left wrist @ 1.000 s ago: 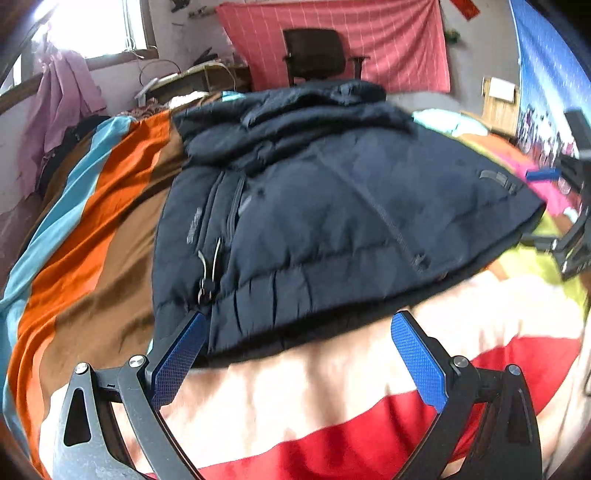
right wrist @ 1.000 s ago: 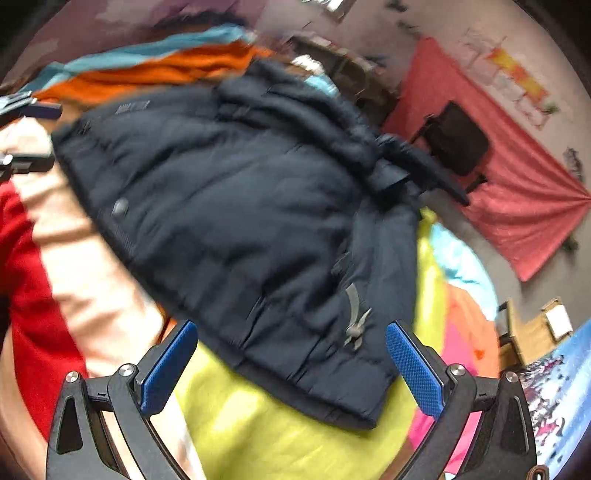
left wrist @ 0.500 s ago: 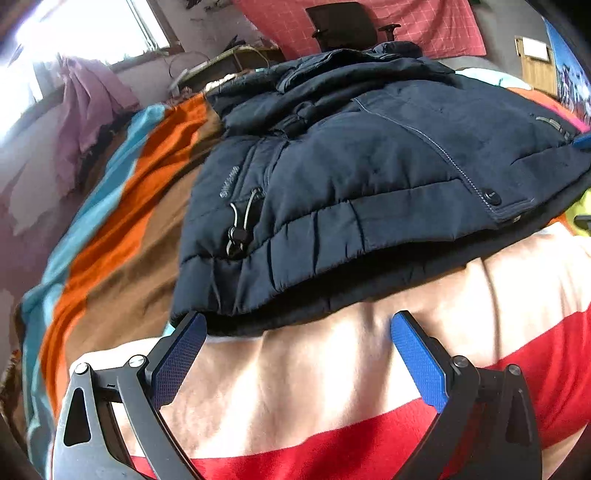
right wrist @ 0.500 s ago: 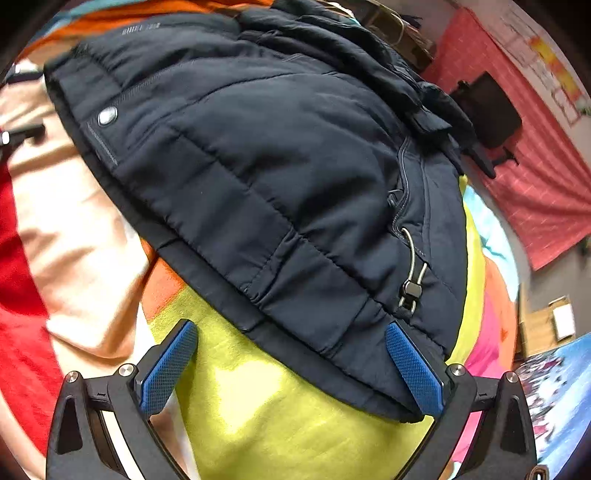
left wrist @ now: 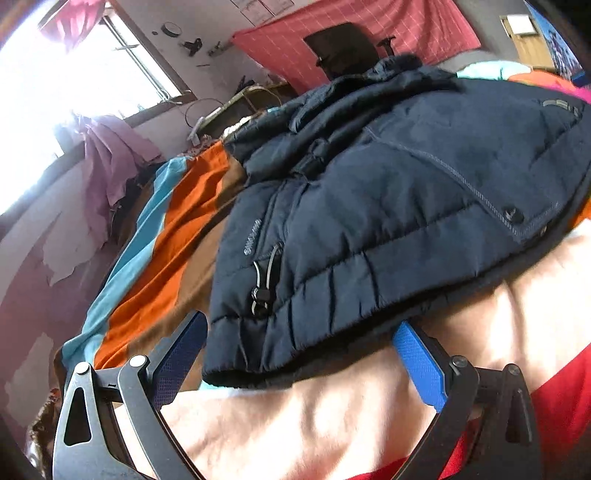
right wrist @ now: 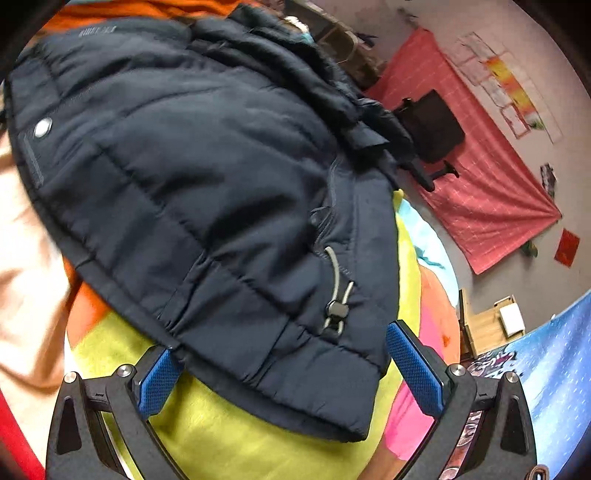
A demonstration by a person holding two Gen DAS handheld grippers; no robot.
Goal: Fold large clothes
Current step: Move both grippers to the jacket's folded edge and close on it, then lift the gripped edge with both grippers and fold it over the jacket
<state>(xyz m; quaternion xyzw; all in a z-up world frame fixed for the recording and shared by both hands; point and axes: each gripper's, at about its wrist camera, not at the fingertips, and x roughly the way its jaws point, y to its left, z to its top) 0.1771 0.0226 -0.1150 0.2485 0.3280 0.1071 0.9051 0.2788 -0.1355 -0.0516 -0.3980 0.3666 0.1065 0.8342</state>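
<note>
A dark navy padded jacket (left wrist: 388, 206) lies spread on a bed with a striped, many-coloured cover (left wrist: 155, 258). My left gripper (left wrist: 299, 354) is open, its blue pads either side of the jacket's left hem corner, near a drawcord toggle (left wrist: 260, 295). The jacket (right wrist: 207, 177) also shows in the right wrist view. My right gripper (right wrist: 284, 358) is open, its pads straddling the right hem corner, which reaches between the jaws. A drawcord toggle (right wrist: 334, 308) hangs just ahead of it.
A red cloth (left wrist: 369, 33) hangs on the far wall behind a black office chair (left wrist: 343, 48). A bright window (left wrist: 74, 74) and a pink garment (left wrist: 110, 155) are at the left. A wooden cabinet (right wrist: 487, 325) stands right of the bed.
Both grippers have moved forward and down to the jacket's hem corners, which now sit between their open pads. The jacket has not moved.
</note>
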